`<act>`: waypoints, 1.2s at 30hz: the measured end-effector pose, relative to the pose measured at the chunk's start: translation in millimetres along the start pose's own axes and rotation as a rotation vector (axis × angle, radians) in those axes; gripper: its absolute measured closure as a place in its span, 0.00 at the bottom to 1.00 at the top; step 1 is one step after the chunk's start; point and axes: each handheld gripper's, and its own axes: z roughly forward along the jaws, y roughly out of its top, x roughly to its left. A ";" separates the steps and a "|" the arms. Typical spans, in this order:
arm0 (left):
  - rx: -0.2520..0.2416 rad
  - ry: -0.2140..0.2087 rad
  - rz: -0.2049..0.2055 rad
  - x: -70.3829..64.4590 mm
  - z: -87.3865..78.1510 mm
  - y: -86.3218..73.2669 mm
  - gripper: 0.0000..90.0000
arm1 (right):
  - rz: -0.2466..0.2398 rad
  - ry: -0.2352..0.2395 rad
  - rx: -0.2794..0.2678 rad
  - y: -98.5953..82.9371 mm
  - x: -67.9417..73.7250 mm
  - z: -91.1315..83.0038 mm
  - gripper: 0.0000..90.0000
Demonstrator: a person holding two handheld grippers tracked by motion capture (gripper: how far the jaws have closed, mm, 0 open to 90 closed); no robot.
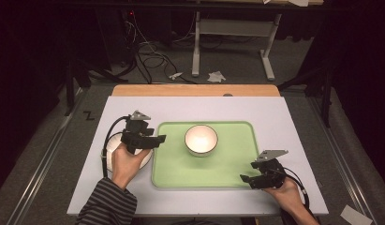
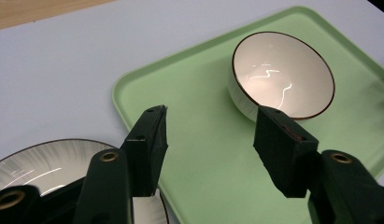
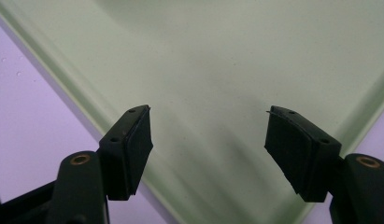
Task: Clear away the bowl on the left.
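A white bowl (image 1: 201, 139) (image 2: 283, 74) with a dark rim stands upright on the green tray (image 1: 227, 168) (image 2: 199, 93), toward its far left. A white plate (image 1: 145, 159) (image 2: 40, 163) lies on the table just left of the tray. My left gripper (image 1: 159, 138) (image 2: 210, 135) hovers over the plate and the tray's left edge, open and holding nothing, pointing toward the bowl. My right gripper (image 1: 245, 179) (image 3: 208, 135) is open and holds nothing above the tray's near right corner (image 3: 227, 70).
A light grey mat (image 1: 190, 108) covers the wooden table (image 1: 195, 90). Beyond the table are a white stand's legs (image 1: 232, 51), cables (image 1: 148, 51) and paper scraps (image 1: 216, 76) on the floor. Bare tray surface lies between bowl and right gripper.
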 end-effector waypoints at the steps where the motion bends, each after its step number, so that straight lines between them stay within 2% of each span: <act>1: 0.000 0.007 0.003 1.3 -1.8 -0.6 0.49 | -0.003 -0.001 0.002 -0.1 -0.4 0.2 0.37; 4: -0.004 0.019 -0.004 6.4 -6.6 -3.2 0.50 | -0.002 -0.003 0.001 0.0 -0.5 0.3 0.37; 8: -0.025 0.008 -0.035 12.3 -13.1 -8.9 0.49 | 0.000 -0.002 0.001 0.0 0.2 0.0 0.37; 14: -0.057 0.008 -0.053 16.1 -24.8 -15.8 0.49 | 0.005 0.001 0.001 0.2 -0.5 0.7 0.37; 22: -0.034 0.012 -0.071 22.5 -22.5 -29.4 0.49 | -0.002 -0.003 0.007 0.1 -0.5 1.1 0.37; 25: -0.046 0.006 -0.085 24.8 -23.9 -33.2 0.49 | 0.002 0.001 0.003 0.1 -0.6 0.9 0.37; 29: -0.057 -0.008 -0.089 22.9 -26.4 -39.2 0.49 | -0.004 -0.001 0.003 0.2 -0.2 0.7 0.37; 36: -0.076 -0.007 -0.079 20.9 -30.7 -45.9 0.50 | -0.002 -0.003 0.006 0.2 -0.6 1.0 0.37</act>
